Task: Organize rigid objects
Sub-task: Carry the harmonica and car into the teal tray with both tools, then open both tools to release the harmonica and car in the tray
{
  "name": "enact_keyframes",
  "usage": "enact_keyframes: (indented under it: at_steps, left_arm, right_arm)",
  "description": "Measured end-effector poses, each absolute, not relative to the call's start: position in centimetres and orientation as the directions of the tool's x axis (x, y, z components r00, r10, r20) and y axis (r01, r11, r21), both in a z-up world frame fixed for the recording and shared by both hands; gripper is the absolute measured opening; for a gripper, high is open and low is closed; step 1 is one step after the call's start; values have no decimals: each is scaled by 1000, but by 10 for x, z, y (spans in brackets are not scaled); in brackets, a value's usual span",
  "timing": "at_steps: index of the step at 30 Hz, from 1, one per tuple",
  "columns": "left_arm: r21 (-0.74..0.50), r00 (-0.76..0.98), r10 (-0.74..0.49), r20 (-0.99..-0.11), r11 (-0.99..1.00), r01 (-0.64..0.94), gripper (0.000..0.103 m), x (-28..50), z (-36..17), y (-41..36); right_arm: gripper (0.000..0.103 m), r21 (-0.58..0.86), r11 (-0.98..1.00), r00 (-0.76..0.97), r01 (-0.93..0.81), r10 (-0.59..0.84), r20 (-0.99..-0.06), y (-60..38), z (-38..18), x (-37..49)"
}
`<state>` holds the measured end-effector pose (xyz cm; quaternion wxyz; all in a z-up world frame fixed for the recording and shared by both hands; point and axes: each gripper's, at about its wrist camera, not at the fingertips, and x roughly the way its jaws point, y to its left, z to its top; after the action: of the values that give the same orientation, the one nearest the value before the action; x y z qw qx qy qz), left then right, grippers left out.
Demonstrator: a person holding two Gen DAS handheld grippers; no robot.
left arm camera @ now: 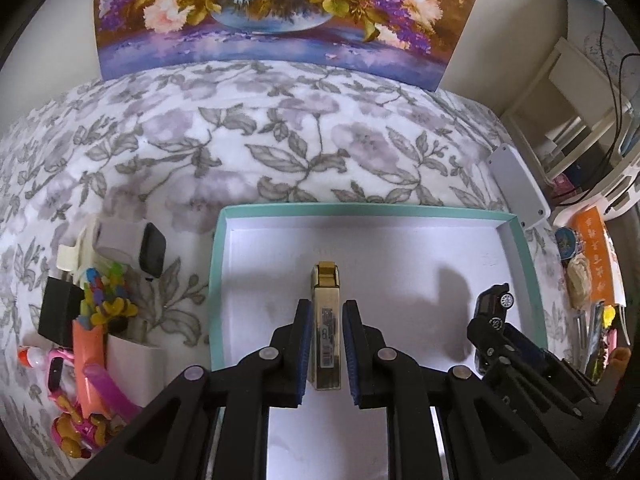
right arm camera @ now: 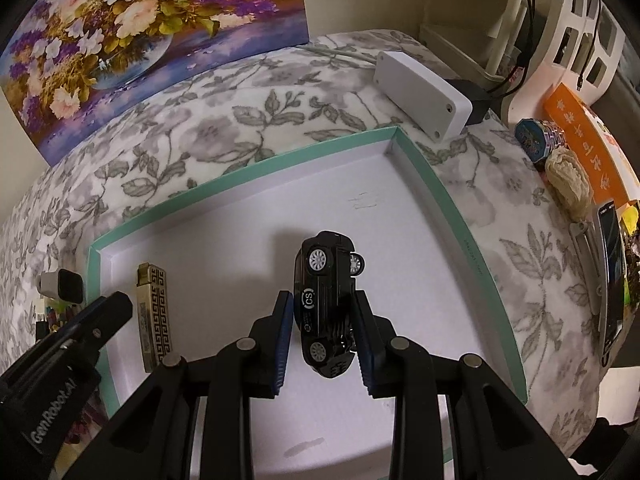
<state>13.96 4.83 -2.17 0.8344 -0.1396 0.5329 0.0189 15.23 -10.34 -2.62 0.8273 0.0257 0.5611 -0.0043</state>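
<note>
The gold lighter [left arm camera: 326,328] lies flat on the white floor of the teal-rimmed tray [left arm camera: 520,248], toward its left side, cap end pointing away from the camera. The left claw [left arm camera: 326,314] straddles it, reaching forward low over the tray floor; a narrow gap shows between each blue pad and the lighter's sides, so the claw is released around it rather than pinching it. In the right wrist view the same lighter [right arm camera: 154,316] rests on the floor with its Greek-key pattern facing up, and the left claw's tip [right arm camera: 116,306] sits just beside it.

The black toy car [right arm camera: 326,304] is turned on its side, wheels facing left, above the right half of the tray [right arm camera: 436,188]. The right claw [right arm camera: 324,300] is clenched on it, both pads pressed against its roof and underside, fingers pointing forward and slightly down over the tray. In the left view the car [left arm camera: 494,306] sticks out past the right claw's fingertips, near the tray's right wall.

The tray sits on a surface covered by a grey floral cloth [left arm camera: 280,140]. Left of the tray lies a heap of small toys and chargers [left arm camera: 96,304]. A white box [right arm camera: 424,94] lies beyond the tray's far right corner, and a flower painting [left arm camera: 280,12] stands at the back.
</note>
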Motion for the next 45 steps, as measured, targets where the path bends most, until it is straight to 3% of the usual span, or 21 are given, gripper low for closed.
enact_keyframes:
  at_steps: [1,4,7,9,10,12,14,17,26,41,45]
  left_arm:
    - [-214,435,-117,-893,960,-181,20,139,-19,49]
    - [-208,440,-105,-892,959,-194,42,136,-14,54]
    - [-211,439,-98,-893,953,-216,47,133,-12,61]
    - [-213,440,-91,-893,948,-235,62,130,-10,66]
    - [-215,442,-89,-893,945,-245,67,129,-9,69]
    - [-220,446,-84,-891,940,-262,78,126,-6,75]
    - [-222,453,-78,-888,936,-274,85,124,-4,80]
    - [-221,463,-61,-885,928,-299,101,119,0,90]
    - [-182,463,20,-886,904,-388,103,100,-1,119]
    - [-245,531,71,-844,830,-501,103,53,32,178]
    - [-212,530,113,-841,832,-513,103,40,47,192]
  right_arm:
    - [31,37,999,371,34,22,-929,-103,-26,152]
    - [31,26,999,372,26,14,-928,-101,-24,150]
    - [31,26,999,372,23,15,-928,-100,-23,149]
    - [32,23,1000,374,19,15,-927,-99,-22,148]
    - [35,23,1000,376,20,14,-927,-99,-21,148]
    - [53,21,1000,378,22,11,-926,-99,-20,147]
    - [63,24,999,381,26,12,-924,-99,-19,145]
    - [70,22,999,379,29,10,-925,-99,-19,143]
    - [88,16,1000,393,17,8,-920,-93,-16,133]
    - [88,23,998,453,-58,47,-890,-60,20,100]
    - [88,47,996,462,-74,76,-884,-49,31,90]
